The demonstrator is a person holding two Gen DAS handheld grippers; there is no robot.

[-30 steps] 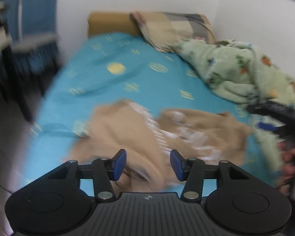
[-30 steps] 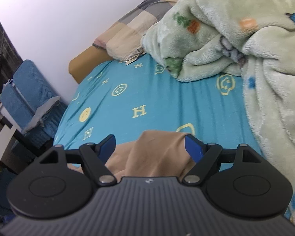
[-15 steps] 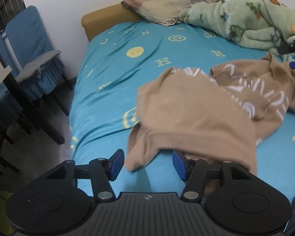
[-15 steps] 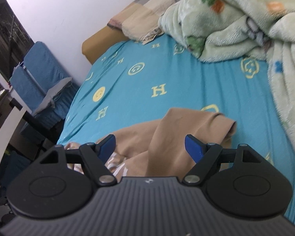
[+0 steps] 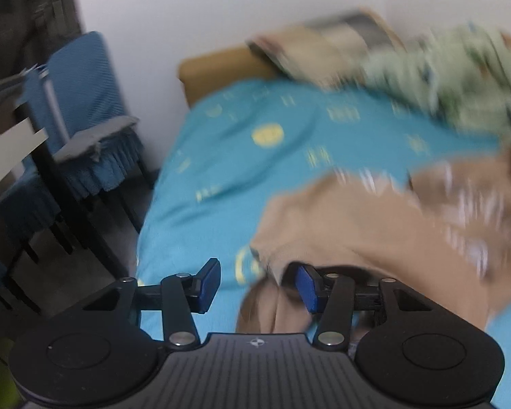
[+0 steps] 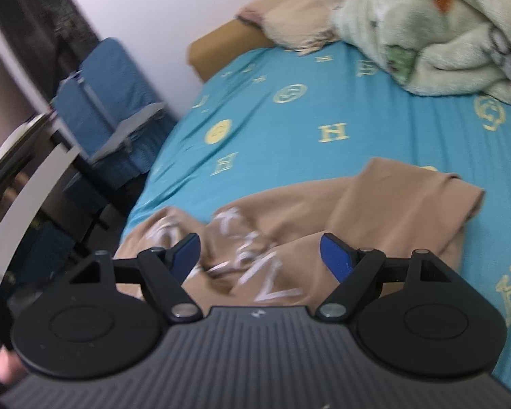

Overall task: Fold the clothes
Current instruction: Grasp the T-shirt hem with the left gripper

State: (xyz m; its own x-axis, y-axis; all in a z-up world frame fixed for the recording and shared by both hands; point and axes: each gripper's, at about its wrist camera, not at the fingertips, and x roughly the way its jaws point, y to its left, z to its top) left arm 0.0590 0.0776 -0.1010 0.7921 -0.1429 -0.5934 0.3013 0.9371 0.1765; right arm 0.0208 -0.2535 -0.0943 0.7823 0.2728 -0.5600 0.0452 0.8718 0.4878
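On the bed sheet (image 6: 323, 102), the tan shirt (image 6: 374, 211) lies crumpled, white-lettered.

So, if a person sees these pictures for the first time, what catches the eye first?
First the bright turquoise bedsheet with yellow letters, covering the bed. On its near part lies a crumpled tan shirt with white print, just ahead of both grippers. A pale green fleece blanket is heaped at the far right.

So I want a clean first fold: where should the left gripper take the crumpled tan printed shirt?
Probably the tan printed shirt by its raised near corner, approached from the bed's foot; that edge lifts off the turquoise sheet right ahead of the closing left gripper.
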